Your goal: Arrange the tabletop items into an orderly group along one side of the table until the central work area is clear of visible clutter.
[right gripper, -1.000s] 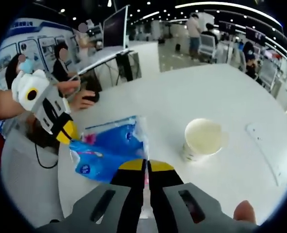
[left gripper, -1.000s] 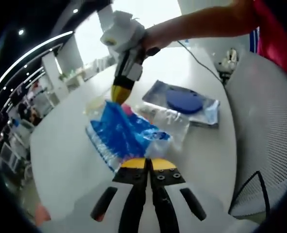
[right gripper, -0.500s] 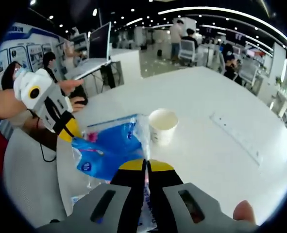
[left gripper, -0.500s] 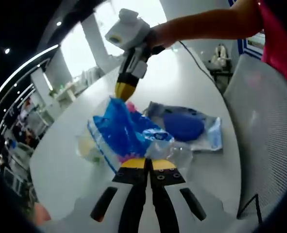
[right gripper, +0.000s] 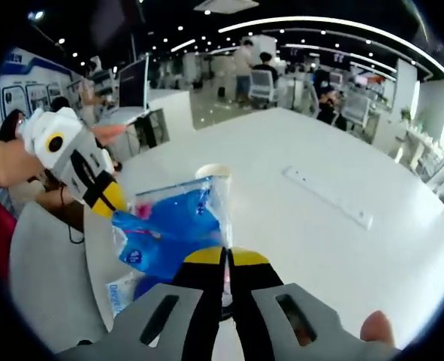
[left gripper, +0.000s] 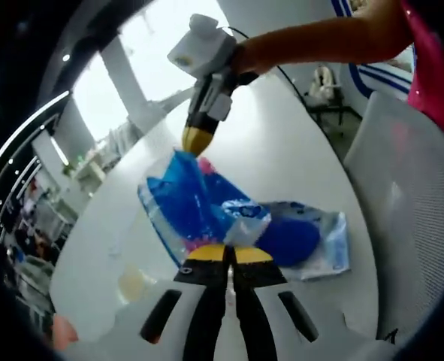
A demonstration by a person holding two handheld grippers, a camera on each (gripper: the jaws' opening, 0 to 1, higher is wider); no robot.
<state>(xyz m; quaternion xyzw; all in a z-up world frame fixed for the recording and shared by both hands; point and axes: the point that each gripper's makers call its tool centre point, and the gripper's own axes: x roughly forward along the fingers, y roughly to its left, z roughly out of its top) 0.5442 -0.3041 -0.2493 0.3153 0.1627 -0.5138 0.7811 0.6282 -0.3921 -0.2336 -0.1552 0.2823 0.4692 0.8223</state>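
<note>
Both grippers are clamped on the same blue bag [left gripper: 195,203], one at each end, holding it above the white table [left gripper: 282,158].

Left gripper [left gripper: 229,254]: jaws closed, pinching the bag's near clear edge right at the tips. Right gripper [right gripper: 226,259]: jaws closed on the opposite edge, with the bag spreading up and left of the tips.

Under the bag, a clear pouch with a blue disc [left gripper: 300,237] lies flat on the table, just right of the left gripper's jaws. A paper cup [right gripper: 214,173] stands on the table just behind the bag's top edge. A white power strip [right gripper: 327,197] lies well apart, further across the table.
</note>
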